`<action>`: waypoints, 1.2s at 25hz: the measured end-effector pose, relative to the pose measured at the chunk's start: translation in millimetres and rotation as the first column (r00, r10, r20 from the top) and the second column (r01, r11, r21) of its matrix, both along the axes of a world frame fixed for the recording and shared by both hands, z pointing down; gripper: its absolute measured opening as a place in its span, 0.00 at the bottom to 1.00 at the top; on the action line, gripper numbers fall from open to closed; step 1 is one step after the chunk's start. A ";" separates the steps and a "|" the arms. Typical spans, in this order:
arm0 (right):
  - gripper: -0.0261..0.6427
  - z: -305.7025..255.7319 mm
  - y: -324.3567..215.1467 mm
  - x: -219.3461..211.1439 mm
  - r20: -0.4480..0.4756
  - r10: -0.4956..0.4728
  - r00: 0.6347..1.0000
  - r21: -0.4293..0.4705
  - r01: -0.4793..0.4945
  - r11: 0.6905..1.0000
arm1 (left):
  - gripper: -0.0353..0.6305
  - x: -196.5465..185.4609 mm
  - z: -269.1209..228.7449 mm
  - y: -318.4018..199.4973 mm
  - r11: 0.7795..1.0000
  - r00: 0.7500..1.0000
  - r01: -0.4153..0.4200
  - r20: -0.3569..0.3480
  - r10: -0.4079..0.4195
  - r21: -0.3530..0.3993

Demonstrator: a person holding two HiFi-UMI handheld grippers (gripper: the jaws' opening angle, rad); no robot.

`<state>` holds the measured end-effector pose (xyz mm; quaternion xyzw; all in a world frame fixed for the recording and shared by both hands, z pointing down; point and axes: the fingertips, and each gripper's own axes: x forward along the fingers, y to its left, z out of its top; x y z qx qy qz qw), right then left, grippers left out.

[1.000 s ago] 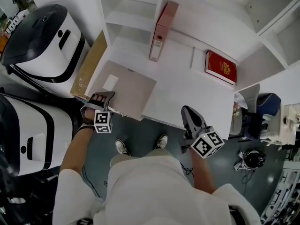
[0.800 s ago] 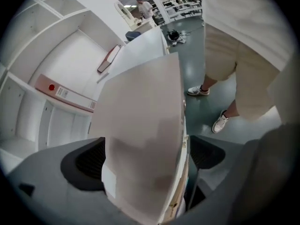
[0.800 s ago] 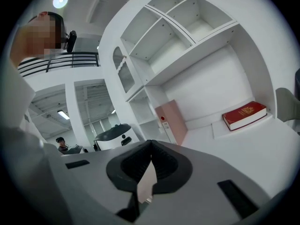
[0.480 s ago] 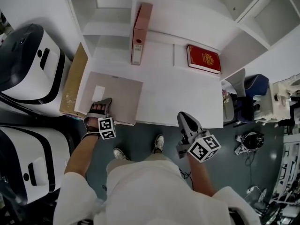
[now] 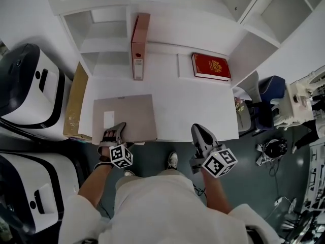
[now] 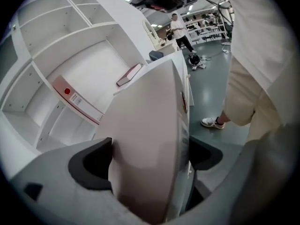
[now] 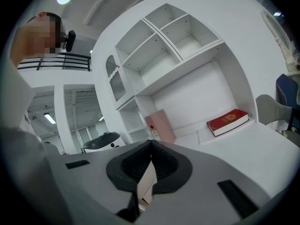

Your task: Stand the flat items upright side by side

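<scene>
At the worktop's (image 5: 198,105) front left corner, the left gripper's (image 5: 116,132) fingers (image 6: 89,163), just closing, clamp the folder (image 5: 129,113); the right gripper's (image 5: 197,131) fingers are together, empty.

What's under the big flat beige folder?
The beige folder lies flat on the white desk. Only bare desk shows around it. Anything right beneath it is covered.
</scene>
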<state>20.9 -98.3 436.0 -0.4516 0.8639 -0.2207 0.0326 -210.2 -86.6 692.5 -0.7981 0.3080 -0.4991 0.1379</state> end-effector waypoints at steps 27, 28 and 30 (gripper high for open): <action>0.04 -10.0 -32.6 81.3 -0.048 0.068 0.997 0.005 -0.067 0.998 | 0.74 173.4 -154.9 -89.6 0.990 0.707 0.033 -0.704 0.075 0.138; 0.04 -9.9 -31.6 84.8 -0.056 0.070 0.996 0.005 -0.070 0.998 | 0.74 175.5 -158.7 -94.3 0.990 0.691 0.036 -0.719 0.076 0.139; 0.04 -10.5 -30.0 91.0 -0.070 0.077 0.995 0.007 -0.077 0.997 | 0.74 177.5 -169.1 -105.8 0.988 0.657 0.051 -0.751 0.075 0.143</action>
